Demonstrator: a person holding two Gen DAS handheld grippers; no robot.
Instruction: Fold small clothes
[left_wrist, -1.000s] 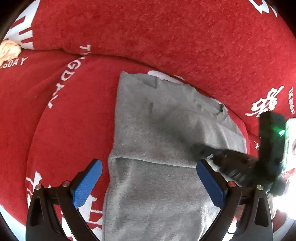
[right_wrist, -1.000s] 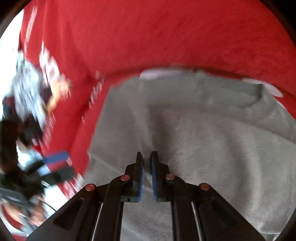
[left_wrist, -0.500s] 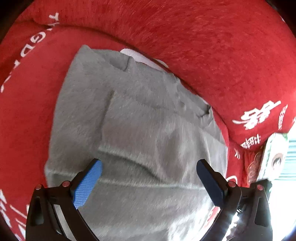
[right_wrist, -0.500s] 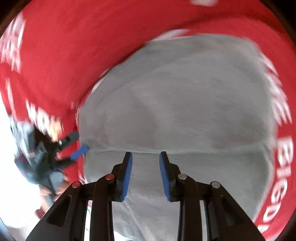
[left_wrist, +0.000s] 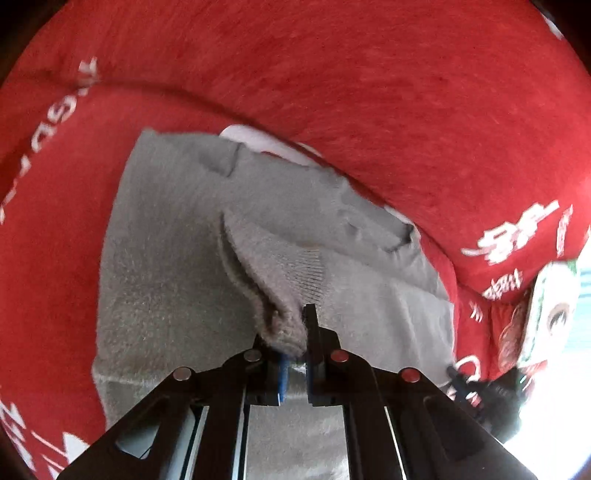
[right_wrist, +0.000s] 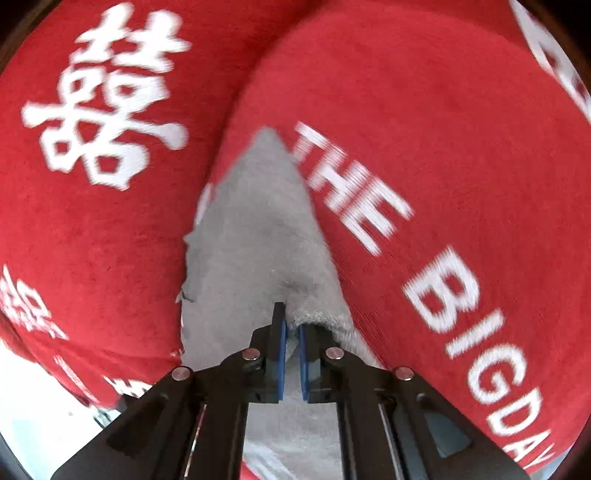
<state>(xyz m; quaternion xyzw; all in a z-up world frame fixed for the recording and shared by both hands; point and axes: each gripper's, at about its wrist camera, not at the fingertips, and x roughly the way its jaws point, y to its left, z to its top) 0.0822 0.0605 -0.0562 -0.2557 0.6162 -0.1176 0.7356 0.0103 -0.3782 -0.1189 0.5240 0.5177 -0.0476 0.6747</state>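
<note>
A small grey knitted sweater (left_wrist: 166, 266) lies partly folded on a red cushion (left_wrist: 332, 74). My left gripper (left_wrist: 293, 343) is shut on a bunched fold of the sweater with a ribbed cuff (left_wrist: 310, 273) just ahead of it. My right gripper (right_wrist: 290, 332) is shut on the grey sweater's edge (right_wrist: 258, 236), which stretches away as a narrow wedge between two red cushions. The right gripper's dark body (left_wrist: 491, 398) shows at the lower right of the left wrist view.
The red cushion carries white lettering (right_wrist: 436, 280) and a white Chinese character (right_wrist: 110, 107). A back cushion (left_wrist: 369, 92) rises behind the sweater. A printed package (left_wrist: 550, 314) stands at the far right. Bright floor shows at the lower left (right_wrist: 44, 406).
Both grippers went from open to shut on the sweater. The left one closed on a fold at the middle. The right one swung to the sweater's edge and closed there.
</note>
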